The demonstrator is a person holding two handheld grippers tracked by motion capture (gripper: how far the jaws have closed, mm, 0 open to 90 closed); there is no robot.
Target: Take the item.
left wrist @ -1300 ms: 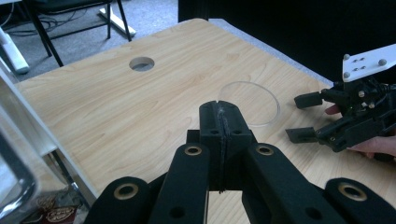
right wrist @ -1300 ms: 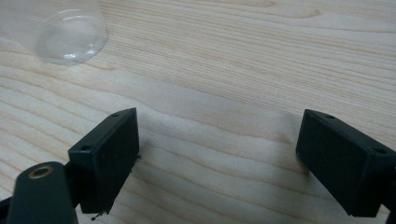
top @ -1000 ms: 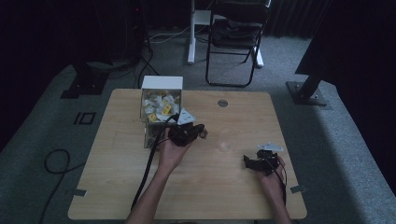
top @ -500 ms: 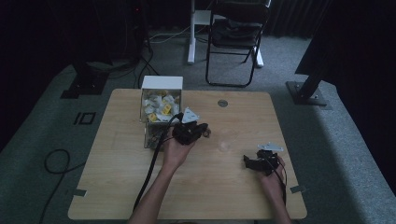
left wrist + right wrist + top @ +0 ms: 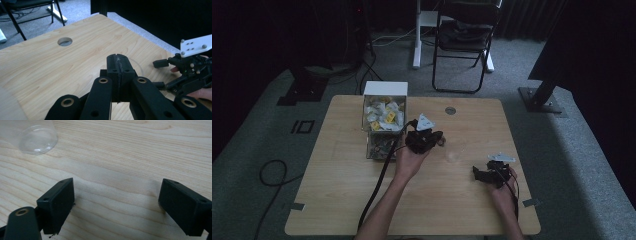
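We see a dim wooden table [image 5: 337, 200] from above. The clear plastic cup [image 5: 455, 154] between the two grippers is barely a faint ring there. The right gripper view shows the cup [image 5: 37, 138] more plainly, lying at the top left, cut off by the frame edge. The left gripper [image 5: 424, 140] sits mid-table beside a clear box of sachets [image 5: 383, 116], whose contents are too small to read. In its own view, the left gripper [image 5: 119, 65] has its jaws pressed together on nothing. The right gripper [image 5: 116, 202] has its jaws spread wide over bare wood, the cup well apart from them.
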